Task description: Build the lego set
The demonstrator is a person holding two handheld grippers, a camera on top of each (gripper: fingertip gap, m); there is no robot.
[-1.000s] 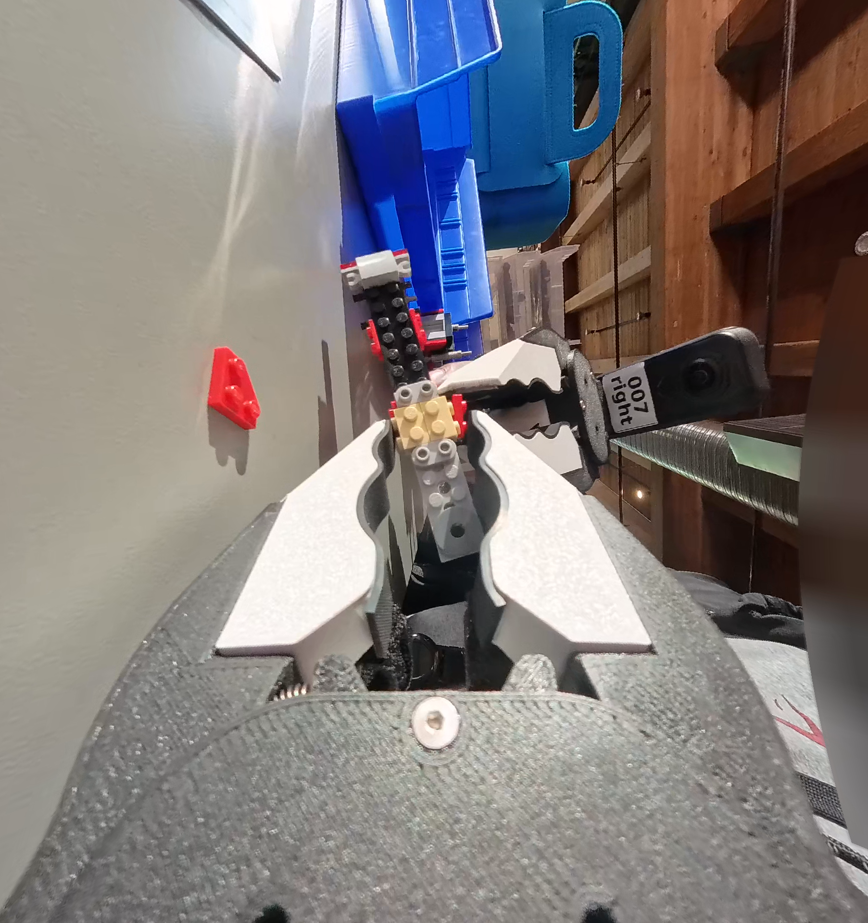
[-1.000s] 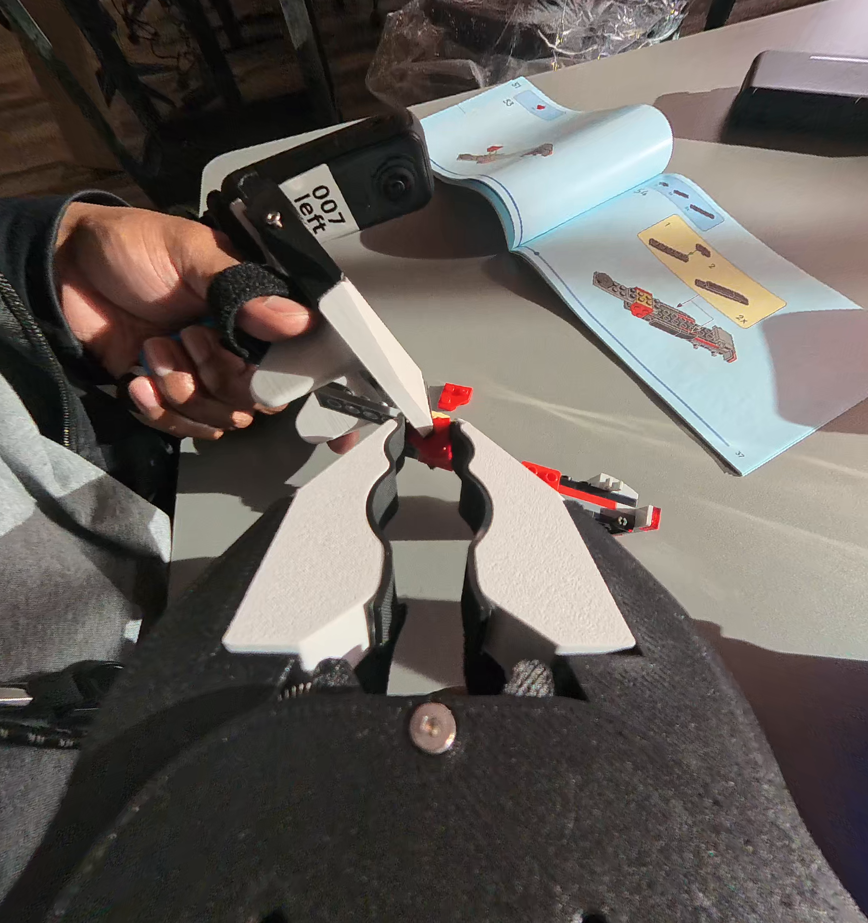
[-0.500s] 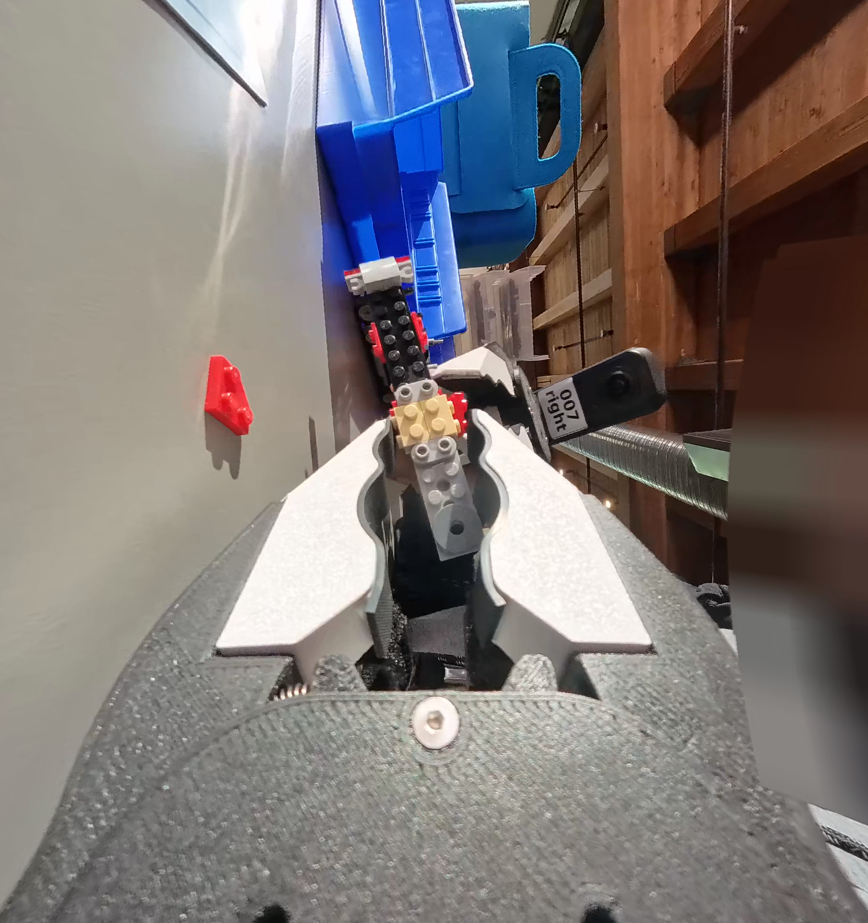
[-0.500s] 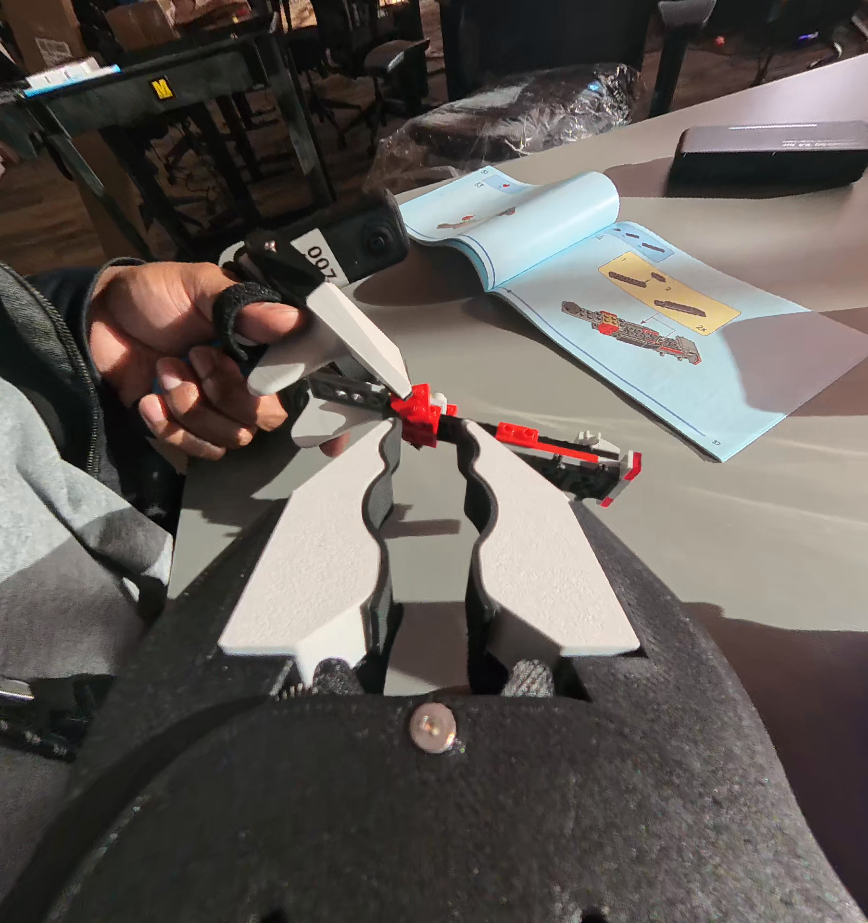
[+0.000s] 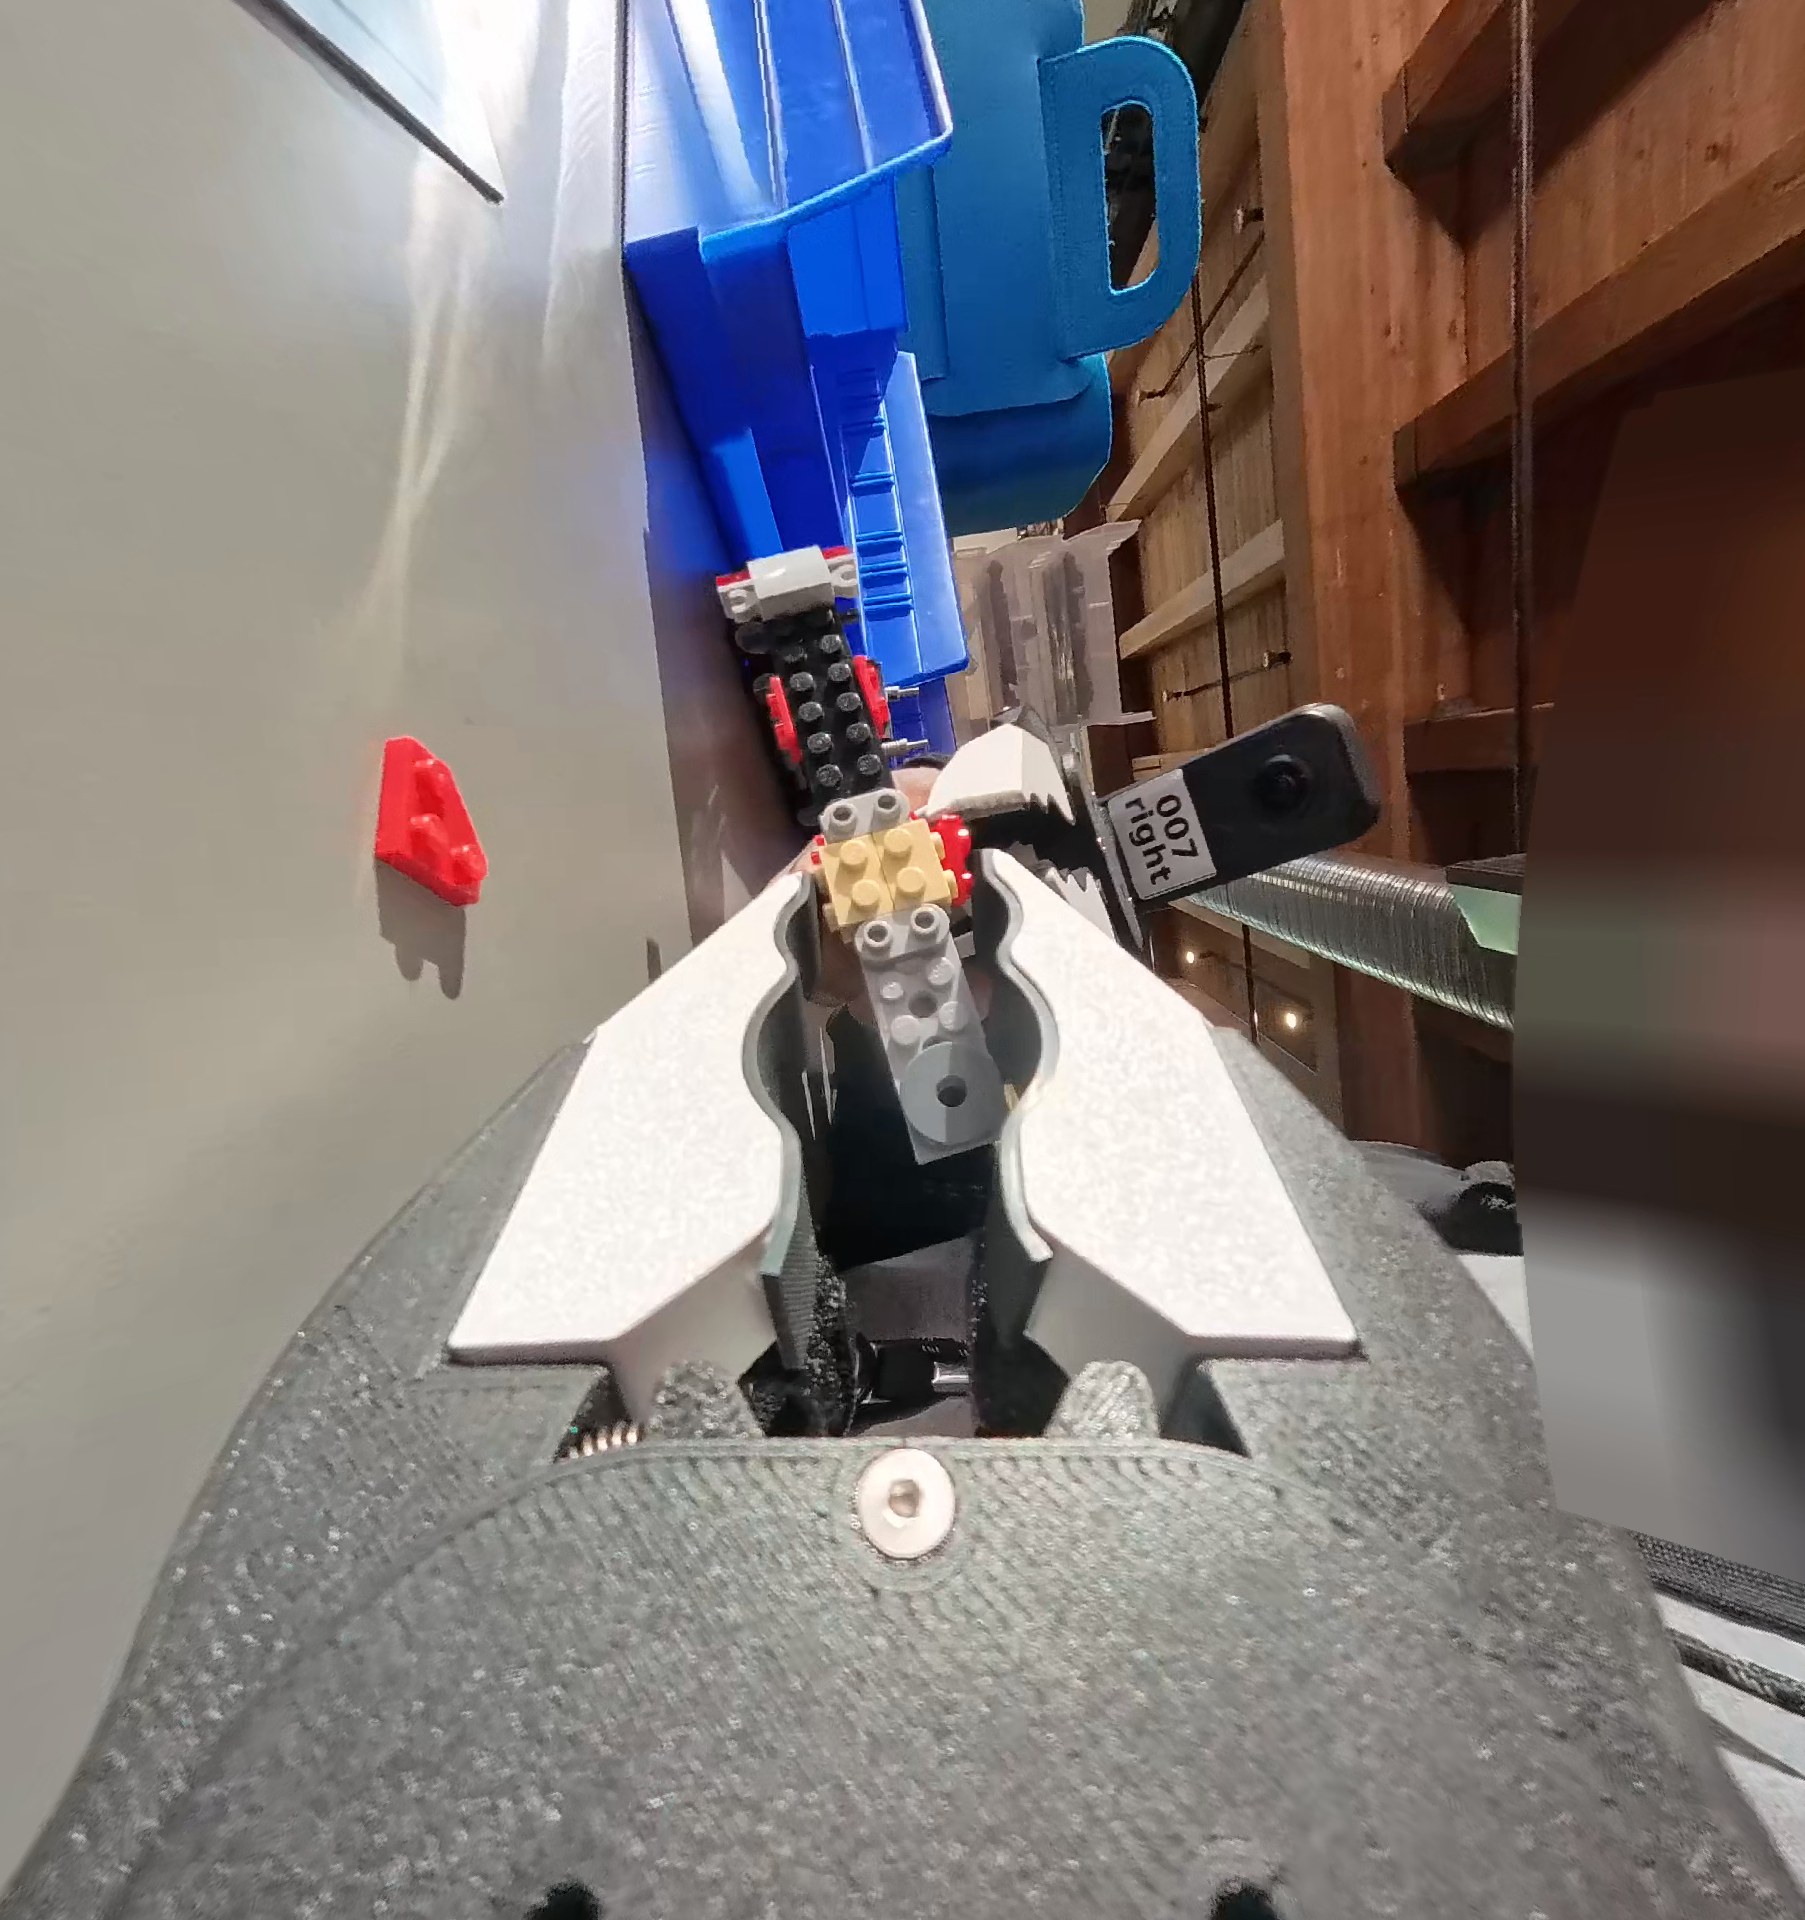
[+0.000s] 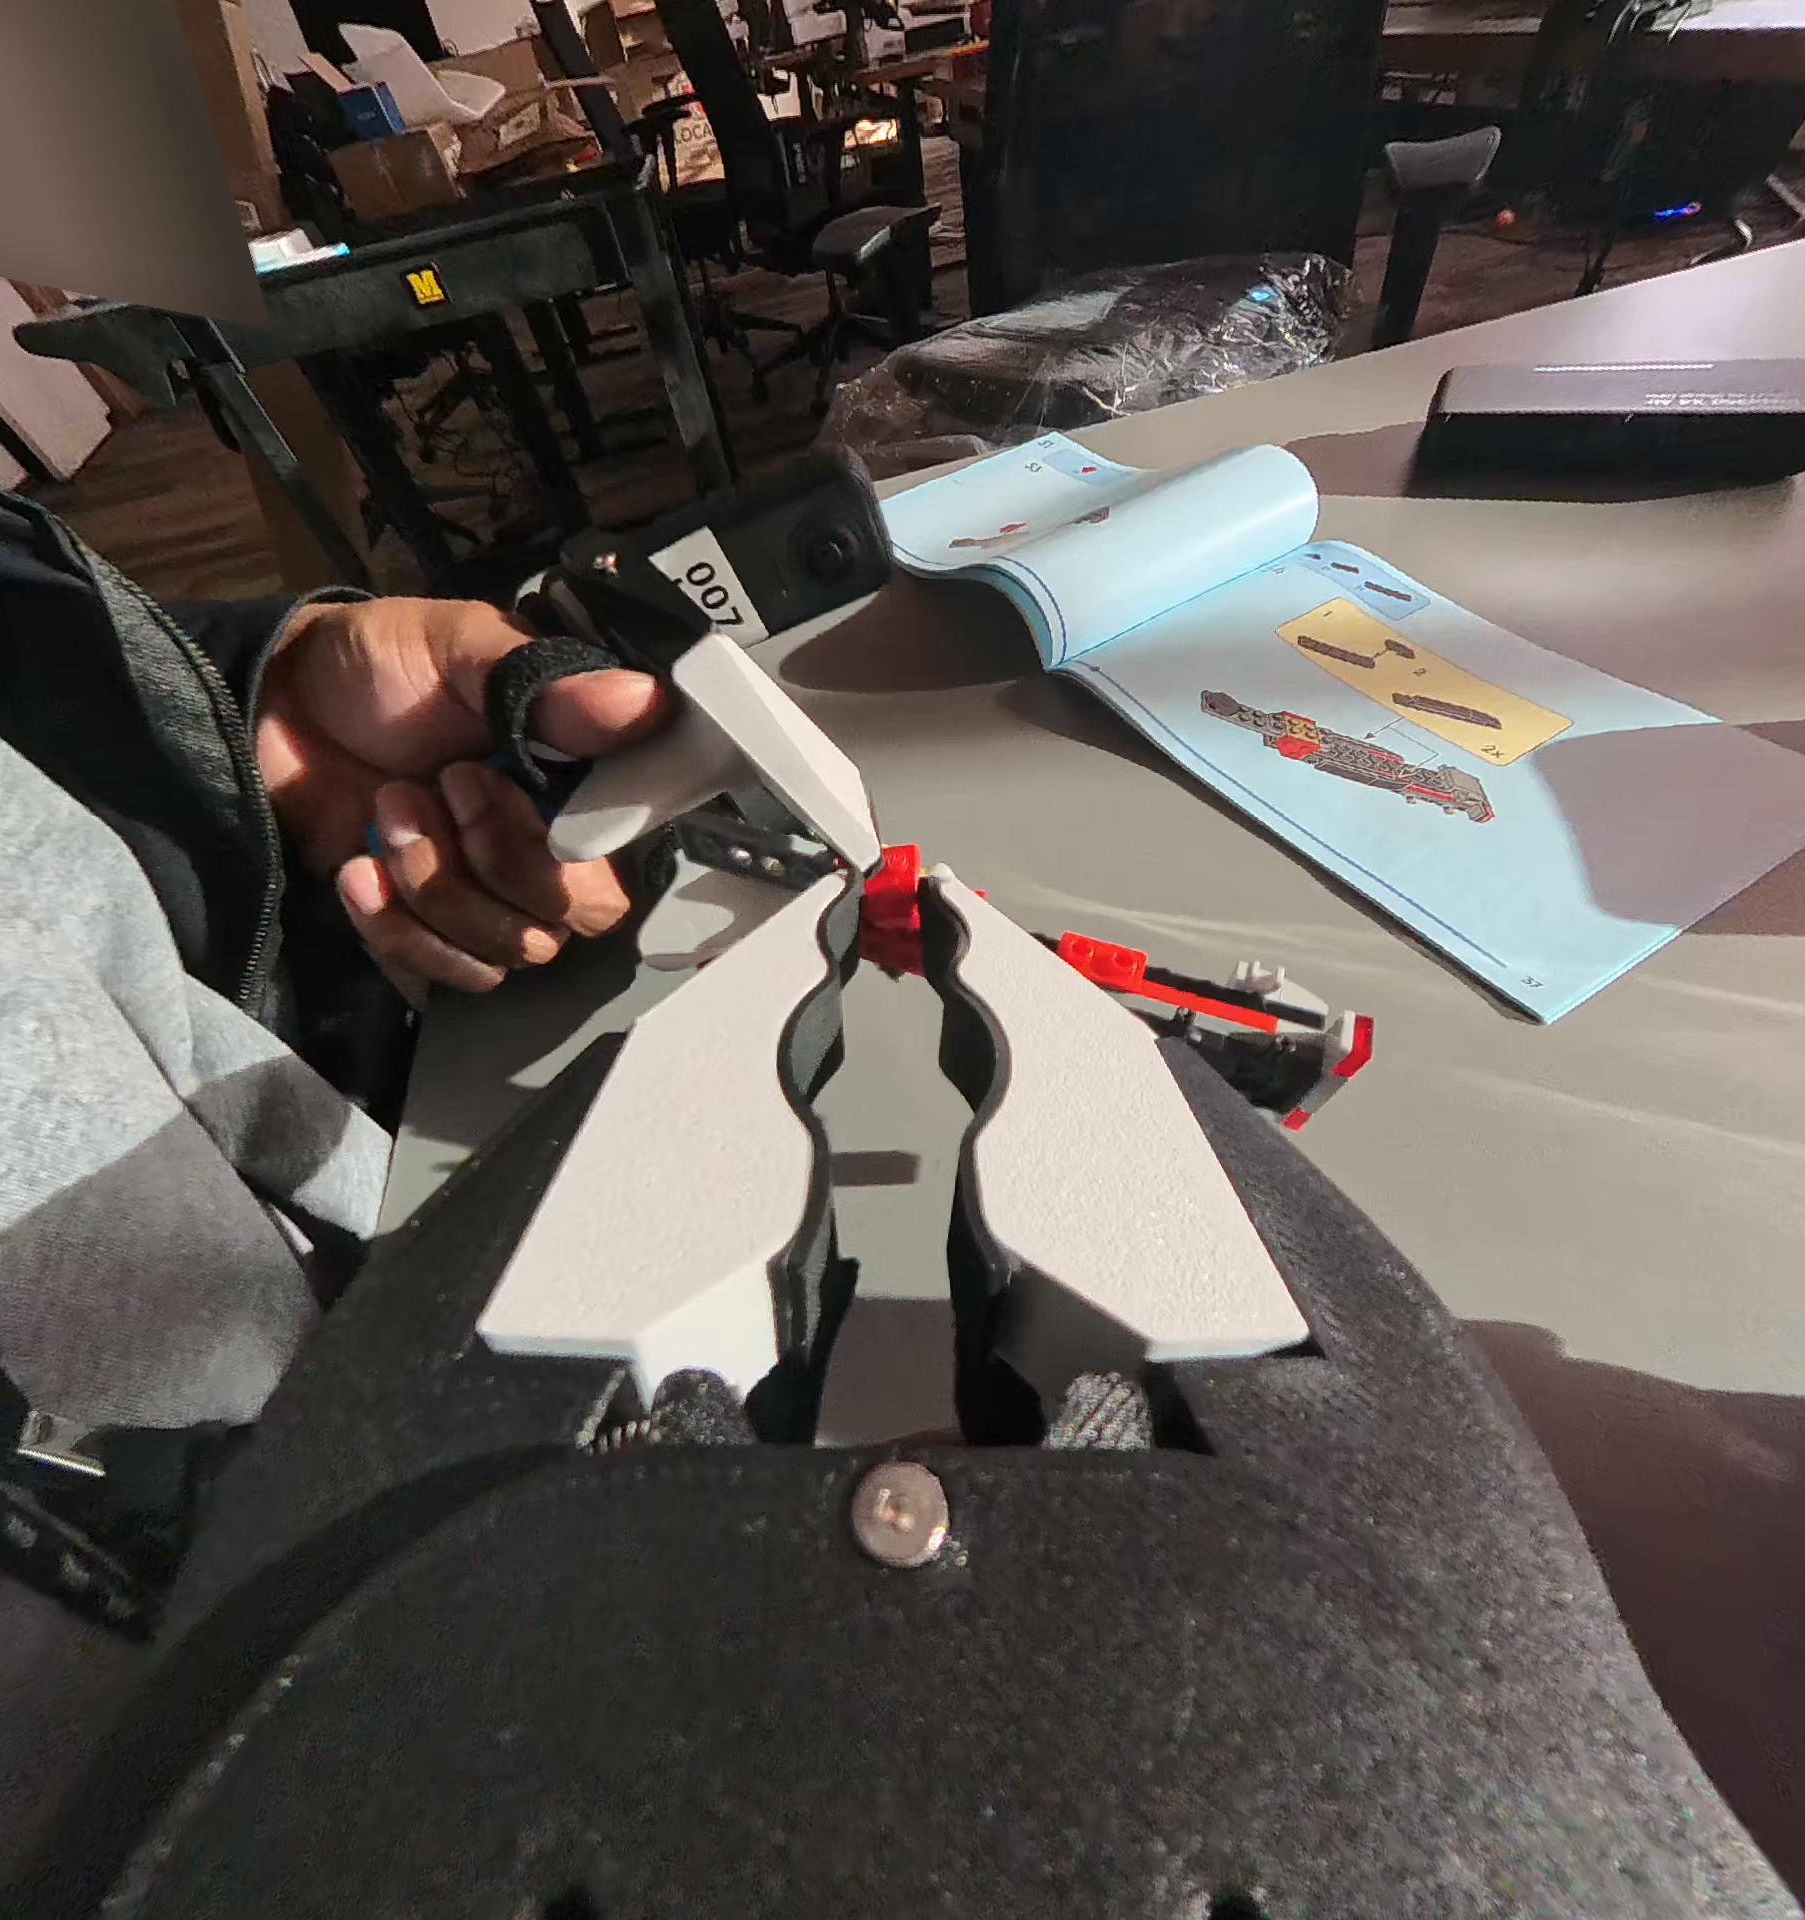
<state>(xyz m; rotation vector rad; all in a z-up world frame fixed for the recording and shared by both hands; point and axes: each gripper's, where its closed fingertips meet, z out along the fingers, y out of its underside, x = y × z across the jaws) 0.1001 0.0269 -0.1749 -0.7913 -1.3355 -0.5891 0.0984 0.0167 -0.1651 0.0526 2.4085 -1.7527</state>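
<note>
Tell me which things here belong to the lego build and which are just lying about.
Job:
long black, grey, tan and red lego model
left gripper
right gripper
loose red wedge plate
open blue instruction booklet

Lying about:
blue plastic bins
flat black box

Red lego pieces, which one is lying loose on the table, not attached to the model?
The red wedge plate lying alone on the grey table. The other red pieces are on the lego model held in the left gripper.

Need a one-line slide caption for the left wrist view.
Left gripper clamps the long lego assembly at its tan plate while the right gripper approaches; a loose red wedge plate lies on the table.
</note>
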